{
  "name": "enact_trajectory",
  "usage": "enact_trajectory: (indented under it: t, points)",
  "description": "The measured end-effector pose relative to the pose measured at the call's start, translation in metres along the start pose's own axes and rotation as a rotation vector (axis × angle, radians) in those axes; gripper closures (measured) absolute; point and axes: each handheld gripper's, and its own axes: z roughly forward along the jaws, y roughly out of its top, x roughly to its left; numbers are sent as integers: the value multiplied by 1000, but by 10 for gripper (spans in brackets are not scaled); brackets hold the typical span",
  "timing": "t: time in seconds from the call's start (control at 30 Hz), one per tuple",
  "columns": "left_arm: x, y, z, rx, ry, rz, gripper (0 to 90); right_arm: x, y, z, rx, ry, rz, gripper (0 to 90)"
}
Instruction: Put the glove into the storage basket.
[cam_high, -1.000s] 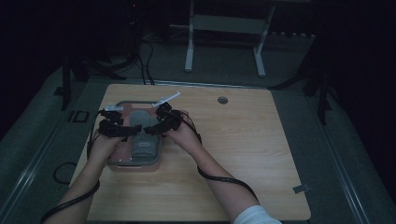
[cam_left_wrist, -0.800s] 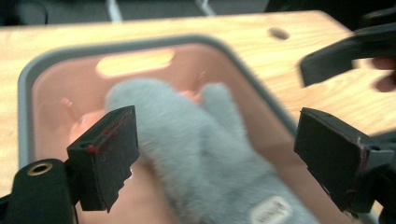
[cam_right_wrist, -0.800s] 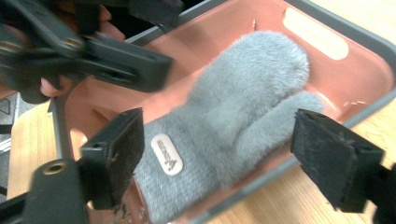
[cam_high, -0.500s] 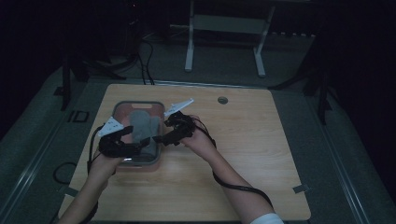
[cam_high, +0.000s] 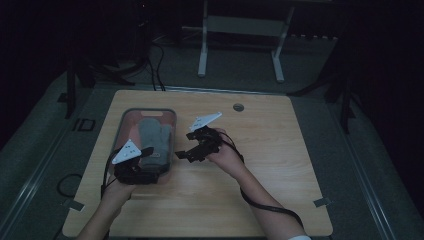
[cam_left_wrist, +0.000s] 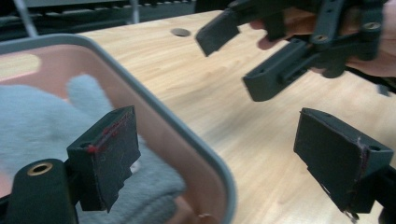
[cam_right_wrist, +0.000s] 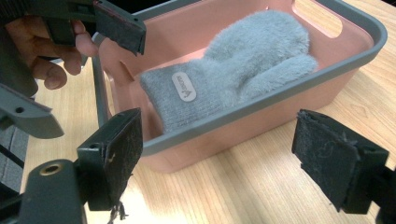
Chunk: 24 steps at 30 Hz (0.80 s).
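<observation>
**Mitten in the tub, both my claws empty**

The fluffy grey knitted mitten (cam_right_wrist: 233, 79) lies flat inside the pink plastic tub with the grey rim (cam_right_wrist: 261, 109), cuff toward my right claw's side, thumb and finger end toward the tub's far handle cut-out. In the high view the tub (cam_high: 122, 131) sits on the pale wooden counter (cam_high: 280, 165) at about nine o'clock from the counter's middle, and the mitten (cam_high: 152, 140) fills most of its floor. Nothing of it hangs over the rim that I can see.

My left claw (cam_left_wrist: 233, 163) stands wide, one pad above the tub's inside and the other out over bare wood, the rim passing between them without touching either. It holds nothing. In the high view it (cam_high: 142, 170) sits at the tub's six o'clock end.

My right claw (cam_right_wrist: 224, 168) is wide too and empty, low over the counter just outside the tub's long wall, looking straight at the mitten. From above it (cam_high: 186, 154) is at three o'clock of the tub, just beside it.

I judge the placing to be done: the mitten rests in the tub and neither claw grips it. What is left, as far as I can tell, is to draw both claws clear of the tub, unless a second mitten is meant to follow; I see none on the counter.
</observation>
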Motion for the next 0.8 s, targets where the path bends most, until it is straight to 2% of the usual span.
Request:
enact_trajectory:
  t: [0.13, 0.33, 0.4, 0.53, 0.67, 0.8]
  points:
    - [-12, -2, -1, -23, -48, 22, 145, 1, -5, -1, -6, 25, -14, 162]
    - [-26, -7, 3, -14, -77, 58, 145, 1, -16, -4, -10, 27, -24, 162]
    - [-33, -12, 8, -2, -111, 64, 145, 1, -22, -6, -4, 29, -28, 162]
    - [-38, -16, 12, 1, -138, 62, 145, 3, -33, -8, 9, 22, -39, 162]
    - [-46, -22, 20, 46, -165, 85, 144, 3, -49, -11, 27, 21, -43, 162]
    - [-51, -27, 26, 48, -189, 80, 145, 2, -64, -13, 53, 16, -36, 160]
